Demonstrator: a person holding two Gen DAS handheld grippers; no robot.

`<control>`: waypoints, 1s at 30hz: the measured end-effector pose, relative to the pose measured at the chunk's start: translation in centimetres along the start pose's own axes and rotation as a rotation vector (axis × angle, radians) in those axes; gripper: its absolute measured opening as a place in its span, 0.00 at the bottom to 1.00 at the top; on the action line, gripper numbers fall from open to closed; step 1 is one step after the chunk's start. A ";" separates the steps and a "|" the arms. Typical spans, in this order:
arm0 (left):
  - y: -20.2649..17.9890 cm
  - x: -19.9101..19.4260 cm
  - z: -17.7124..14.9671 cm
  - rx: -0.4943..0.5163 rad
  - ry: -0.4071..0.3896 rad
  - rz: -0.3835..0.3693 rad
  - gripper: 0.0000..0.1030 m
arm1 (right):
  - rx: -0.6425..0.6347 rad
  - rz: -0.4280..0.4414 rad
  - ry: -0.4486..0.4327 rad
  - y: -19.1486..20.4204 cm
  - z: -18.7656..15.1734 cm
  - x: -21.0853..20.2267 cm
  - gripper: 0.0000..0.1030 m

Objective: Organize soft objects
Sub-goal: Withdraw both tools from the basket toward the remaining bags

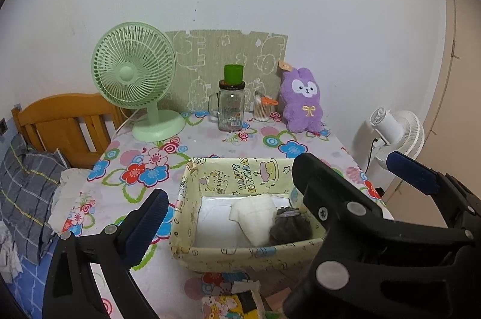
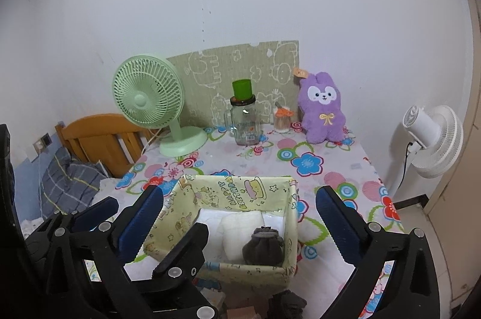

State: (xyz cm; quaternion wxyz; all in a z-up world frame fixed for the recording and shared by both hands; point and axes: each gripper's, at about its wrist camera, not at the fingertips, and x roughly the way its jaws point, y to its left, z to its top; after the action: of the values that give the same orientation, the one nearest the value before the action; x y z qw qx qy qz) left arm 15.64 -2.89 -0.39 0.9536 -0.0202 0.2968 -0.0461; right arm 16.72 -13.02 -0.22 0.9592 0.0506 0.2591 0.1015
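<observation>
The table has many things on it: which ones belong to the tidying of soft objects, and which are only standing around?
For the job:
- yellow fabric box
- white folded cloth inside it
- grey pouch inside it
- purple plush rabbit, possibly next
- both grippers, left and right, open and empty

Standing around:
- green fan
- glass jar
- cotton swab holder
- white fan

Two fans, one green (image 1: 133, 78) and one white (image 1: 396, 135); one purple plush rabbit (image 1: 302, 101); one glass jar mug (image 1: 231, 105); one fabric storage box (image 1: 240, 254).
</observation>
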 end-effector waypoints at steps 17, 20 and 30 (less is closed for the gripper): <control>-1.6 -5.0 -1.9 0.025 -0.052 -0.012 0.99 | -0.013 -0.029 -0.039 0.2 -1.7 -6.6 1.00; -1.9 -5.6 -2.4 0.031 -0.059 -0.017 0.99 | -0.012 -0.037 -0.045 0.3 -2.1 -7.4 1.00; -2.7 -6.4 -4.9 0.042 -0.055 -0.031 1.00 | -0.017 -0.066 -0.038 0.0 -4.3 -9.1 1.00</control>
State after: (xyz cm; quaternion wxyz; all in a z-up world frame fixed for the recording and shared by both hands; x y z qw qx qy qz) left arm 7.38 -4.94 -0.60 0.9609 -0.0061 0.2689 -0.0665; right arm 6.82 -14.85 0.56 0.9672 0.0357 0.2412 0.0711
